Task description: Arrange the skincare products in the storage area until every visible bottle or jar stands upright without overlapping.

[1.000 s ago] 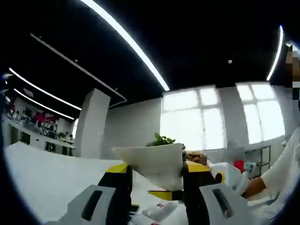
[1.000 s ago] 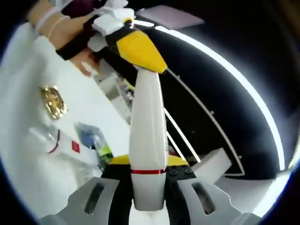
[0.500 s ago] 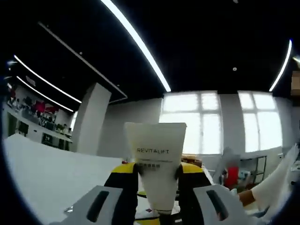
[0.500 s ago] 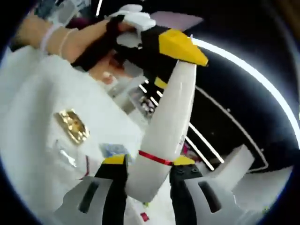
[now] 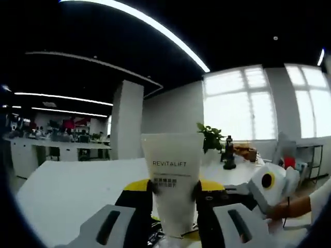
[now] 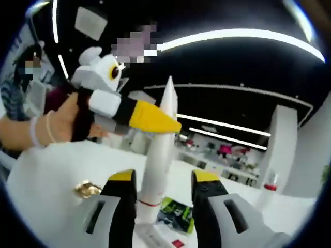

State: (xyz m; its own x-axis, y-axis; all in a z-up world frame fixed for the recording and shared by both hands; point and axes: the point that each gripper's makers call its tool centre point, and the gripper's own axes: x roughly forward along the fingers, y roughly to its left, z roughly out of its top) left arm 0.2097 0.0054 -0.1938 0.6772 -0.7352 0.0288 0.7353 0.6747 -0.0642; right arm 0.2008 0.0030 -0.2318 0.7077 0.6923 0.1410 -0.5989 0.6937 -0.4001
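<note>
A white tube [image 5: 173,181] marked REVITALIFT stands crimped end up between the jaws of my left gripper [image 5: 173,190], which is shut on it. In the right gripper view the same tube [image 6: 156,165] shows edge-on, with a red band near its lower end. There the left gripper [image 6: 147,116] comes in from the left with its yellow jaws clamped on the tube's upper half, held by a person's hand [image 6: 57,124]. My right gripper [image 6: 163,178] is open, its jaws on either side of the tube's lower end with a gap on the right.
On the white table [image 6: 46,181] lie a gold-lidded jar [image 6: 87,189] and a green packet [image 6: 178,212]. A white bottle with a red band [image 6: 269,194] stands at the right. A plant [image 5: 209,137] and a dark bottle [image 5: 227,152] stand far back.
The right gripper's jaws, shut on the tube a second ago, have spread apart. The left gripper has kept hold of the tube and turned it. Both views have swung level.
</note>
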